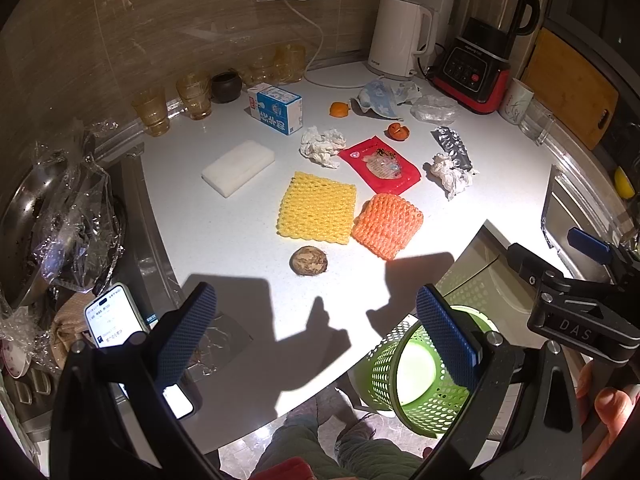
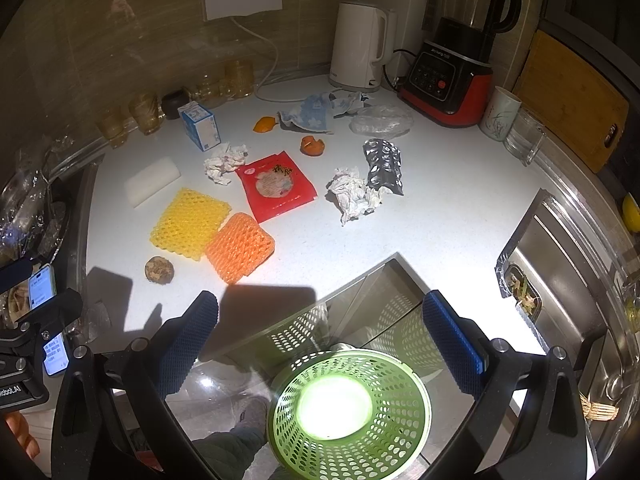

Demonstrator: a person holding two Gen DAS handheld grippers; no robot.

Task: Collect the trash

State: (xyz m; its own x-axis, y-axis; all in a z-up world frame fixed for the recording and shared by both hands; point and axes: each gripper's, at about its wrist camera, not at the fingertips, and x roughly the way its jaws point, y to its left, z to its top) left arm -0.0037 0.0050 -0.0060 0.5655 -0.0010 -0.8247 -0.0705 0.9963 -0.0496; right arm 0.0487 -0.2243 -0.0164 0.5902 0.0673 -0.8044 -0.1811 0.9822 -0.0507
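Trash lies on the white counter [image 1: 224, 236]: a yellow foam net [image 1: 318, 208] [image 2: 188, 223], an orange foam net [image 1: 387, 225] [image 2: 240, 247], a red packet [image 1: 380, 165] [image 2: 276, 185], crumpled tissues [image 1: 322, 146] [image 2: 354, 194], a brown pit [image 1: 308, 261] [image 2: 159, 270], a silver wrapper [image 2: 383, 166] and orange peels [image 1: 398, 131]. A green mesh basket [image 1: 416, 376] [image 2: 348, 412] stands on the floor below the counter edge. My left gripper [image 1: 316, 336] is open and empty above the front edge. My right gripper [image 2: 320, 340] is open and empty above the basket.
A milk carton [image 1: 278, 109], white foam block [image 1: 238, 167], glasses [image 1: 154, 112], kettle [image 1: 398, 38], blender [image 1: 486, 44] and cloth [image 1: 378, 98] stand at the back. A foil-lined pan [image 1: 36, 216] and phone [image 1: 116, 316] are left; a steel sink [image 2: 560, 264] right.
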